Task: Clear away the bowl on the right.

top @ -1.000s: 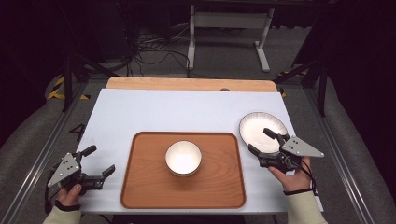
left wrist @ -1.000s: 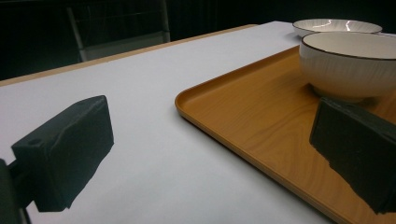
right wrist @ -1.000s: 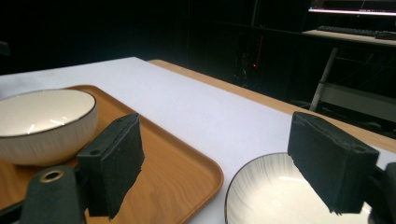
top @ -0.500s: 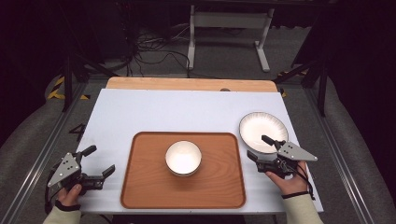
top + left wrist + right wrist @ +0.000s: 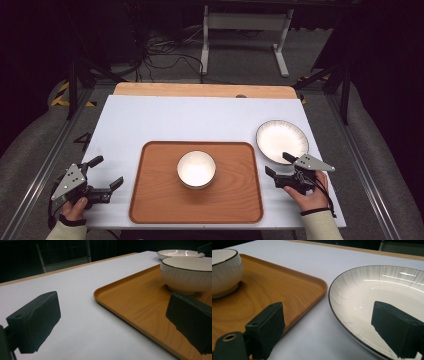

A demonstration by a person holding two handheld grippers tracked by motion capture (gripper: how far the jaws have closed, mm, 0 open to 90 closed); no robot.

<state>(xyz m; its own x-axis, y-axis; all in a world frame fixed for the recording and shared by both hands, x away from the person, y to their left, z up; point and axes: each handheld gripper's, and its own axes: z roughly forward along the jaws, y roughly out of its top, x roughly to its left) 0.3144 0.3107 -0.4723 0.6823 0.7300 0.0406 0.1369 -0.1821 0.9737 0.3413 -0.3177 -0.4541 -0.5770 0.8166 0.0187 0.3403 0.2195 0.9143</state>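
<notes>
Here we are holding the right gripper (image 5: 280, 164) near the desk's right edge, its jaws just having been opening and now standing wide, one over the near rim of the plate (image 5: 281, 140), the other over bare desk (image 5: 200, 120) beside the tray (image 5: 155, 200); nothing is being pinched. We are keeping the left gripper (image 5: 105, 171) wide apart and idle at the near left corner. Farther in, the bowl (image 5: 196, 169) is sitting mid-tray, and the plate is lying just off the tray's far right corner.
</notes>
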